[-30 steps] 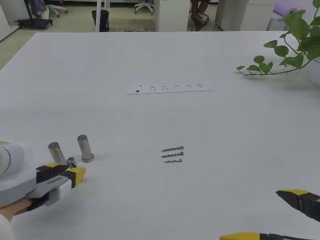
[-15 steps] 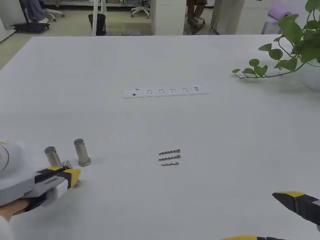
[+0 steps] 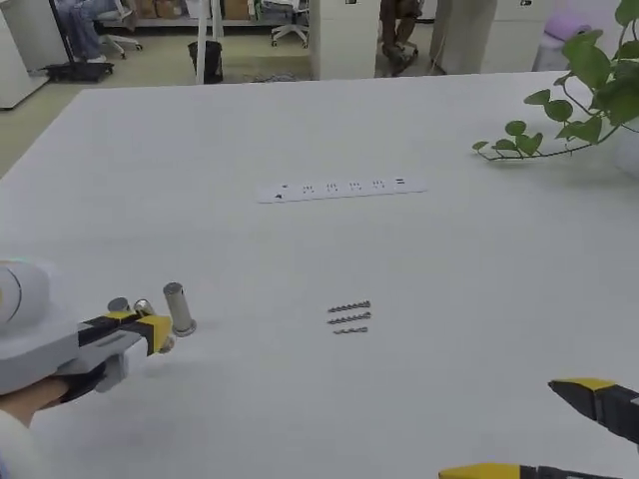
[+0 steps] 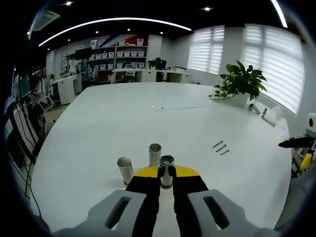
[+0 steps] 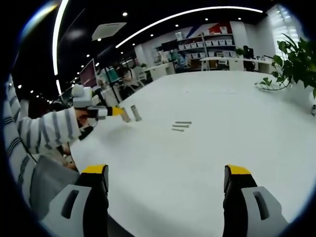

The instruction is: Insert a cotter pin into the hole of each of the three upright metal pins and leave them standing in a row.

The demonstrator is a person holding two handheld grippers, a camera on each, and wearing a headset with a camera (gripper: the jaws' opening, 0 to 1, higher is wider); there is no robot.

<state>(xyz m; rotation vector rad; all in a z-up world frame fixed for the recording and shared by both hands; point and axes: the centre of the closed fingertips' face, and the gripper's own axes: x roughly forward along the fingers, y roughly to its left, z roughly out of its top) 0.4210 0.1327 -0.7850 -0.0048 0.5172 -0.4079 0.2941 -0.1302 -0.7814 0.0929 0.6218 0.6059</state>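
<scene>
Clamps the left claw (image 4: 166,177) hard onto the held pin (image 4: 166,167), jaws drawn almost together, squeezing the shaft from both sides low over the worktop (image 4: 98,128). Holds the right claw (image 5: 167,170) wide open, gripping nothing, touching nothing, hanging above the near side of the worktop well apart from everything else.

Counts three metal pins in all: the held pin, the second pin (image 4: 155,154) just beyond the claw tips, and the third pin (image 4: 125,169) just to the left in the left gripper view, all close together. Shows the two free ones upright, long axes vertical, flat round tops up, and the held one upright or close to it. Cannot tell whether the held pin rests on the surface or sits lifted a touch.

Counts three cotter pins (image 3: 348,318) too, lying flat in a tight parallel set, not yet in any metal pin. Long axes running left to right in the head view, well to the right of the metal pins.

Places the pin cluster at the near left of the worktop, the cotter pins near the middle. Spots a power strip (image 3: 339,188) farther back and a leafy plant (image 3: 589,80) at the far right.
</scene>
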